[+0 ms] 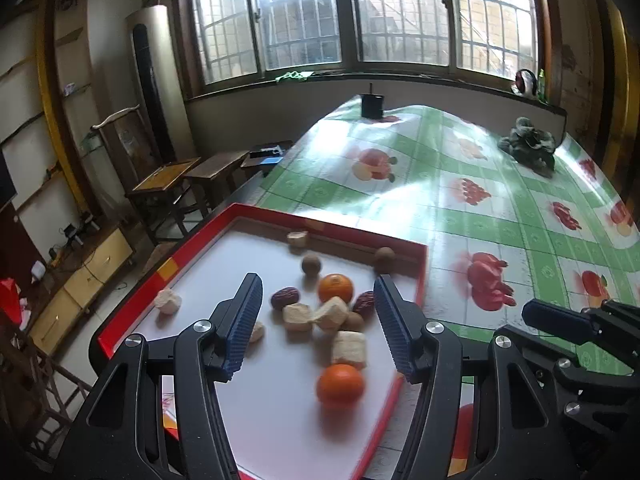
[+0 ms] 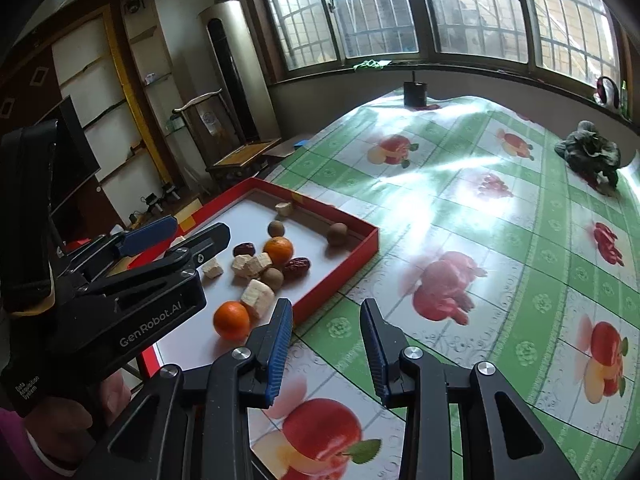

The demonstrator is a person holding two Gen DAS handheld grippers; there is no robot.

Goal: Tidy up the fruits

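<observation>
From my left wrist camera, my left gripper point(image 1: 318, 324) hangs over the shallow red cardboard tray with a white floor point(image 1: 420, 258), its jaws apart with nothing between the pads. Below them lie a near round orange point(image 1: 340, 384), a far orange point(image 1: 335, 288), pale cream blocks point(image 1: 349, 348), two dark red dates point(image 1: 285, 297) and small brown round fruits point(image 1: 311, 265). One more brown fruit point(image 1: 385, 256) rests against the tray's far wall. My right gripper point(image 1: 560, 320) shows at the right edge, over the desk with its green-and-white fruit-print cloth point(image 1: 460, 184).

From my right wrist camera, my right gripper point(image 2: 326, 344) hovers above the printed cloth point(image 2: 500, 208), just beside the tray's point(image 2: 340, 276) near right wall; its jaws stand empty and parted. The near orange point(image 2: 232, 320) sits inside the tray close to my left pad. My left gripper point(image 2: 176, 236), held in a hand point(image 2: 60, 420), reaches over the tray's left side.
</observation>
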